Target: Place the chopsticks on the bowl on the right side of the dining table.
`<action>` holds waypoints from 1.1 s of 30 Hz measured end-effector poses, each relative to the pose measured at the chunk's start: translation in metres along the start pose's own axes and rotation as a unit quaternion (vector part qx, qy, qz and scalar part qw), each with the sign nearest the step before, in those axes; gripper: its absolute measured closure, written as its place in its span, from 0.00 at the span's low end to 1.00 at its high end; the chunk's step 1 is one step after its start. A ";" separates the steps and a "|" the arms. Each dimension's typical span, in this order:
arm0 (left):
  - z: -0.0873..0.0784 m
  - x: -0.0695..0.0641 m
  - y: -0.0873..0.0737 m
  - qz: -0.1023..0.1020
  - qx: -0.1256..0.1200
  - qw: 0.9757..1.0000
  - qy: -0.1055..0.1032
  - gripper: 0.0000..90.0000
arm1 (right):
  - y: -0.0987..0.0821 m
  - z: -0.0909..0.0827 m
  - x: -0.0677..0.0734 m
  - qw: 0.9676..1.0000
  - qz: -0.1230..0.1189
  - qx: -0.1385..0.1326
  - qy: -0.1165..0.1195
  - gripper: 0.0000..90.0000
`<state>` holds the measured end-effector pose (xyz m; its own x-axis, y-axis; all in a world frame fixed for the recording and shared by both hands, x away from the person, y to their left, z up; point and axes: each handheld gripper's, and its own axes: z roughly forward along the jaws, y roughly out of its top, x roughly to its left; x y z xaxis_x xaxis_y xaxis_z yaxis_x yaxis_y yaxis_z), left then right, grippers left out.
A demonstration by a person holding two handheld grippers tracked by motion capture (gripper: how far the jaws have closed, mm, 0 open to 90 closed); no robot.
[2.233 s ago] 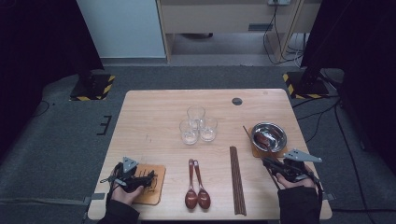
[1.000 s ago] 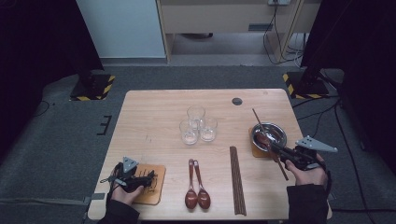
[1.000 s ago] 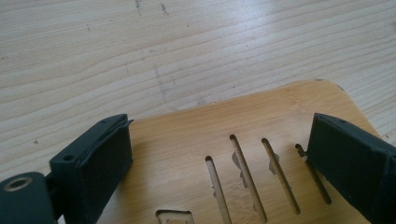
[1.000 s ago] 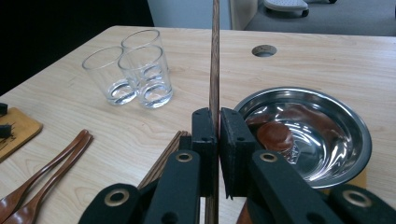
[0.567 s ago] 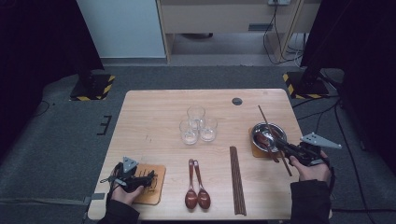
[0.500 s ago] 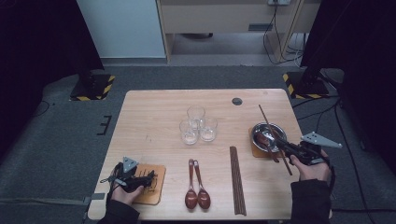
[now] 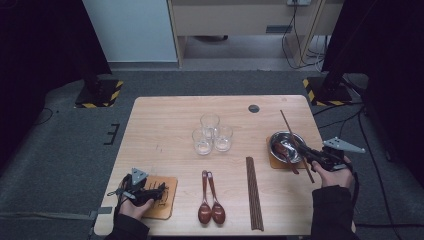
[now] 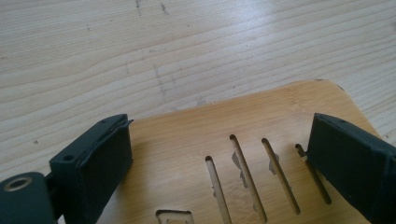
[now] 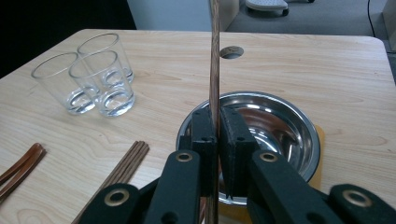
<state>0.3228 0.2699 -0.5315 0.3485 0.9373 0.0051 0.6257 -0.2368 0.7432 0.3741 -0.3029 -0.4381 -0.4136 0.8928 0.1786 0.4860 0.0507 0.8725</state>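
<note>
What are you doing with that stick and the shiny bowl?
A person holds a claw in each hand. The right claw is shut on a wooden chopstick, holding it over the metal bowl that sits on a coaster. The left claw rests open over a slotted wooden coaster. Three glasses, two spoons and more chopsticks wait on the table.
</note>
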 end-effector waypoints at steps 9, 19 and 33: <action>0.000 0.000 0.000 0.000 0.000 1.000 0.000 0.06 | 0.003 0.010 -0.010 1.000 0.000 0.001 -0.010 0.95; 0.000 0.000 0.000 0.000 0.000 1.000 0.000 0.06 | 0.002 0.022 -0.018 1.000 0.003 0.010 -0.015 0.95; 0.000 0.000 0.000 0.000 0.000 1.000 0.000 0.06 | -0.002 0.038 -0.025 0.999 0.002 0.027 -0.022 0.95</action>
<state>0.3228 0.2699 -0.5315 0.3483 0.9374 0.0056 0.6256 -0.2369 0.7433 0.4131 -0.3083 -0.4618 -0.3783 0.9116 0.1607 0.5281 0.0699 0.8463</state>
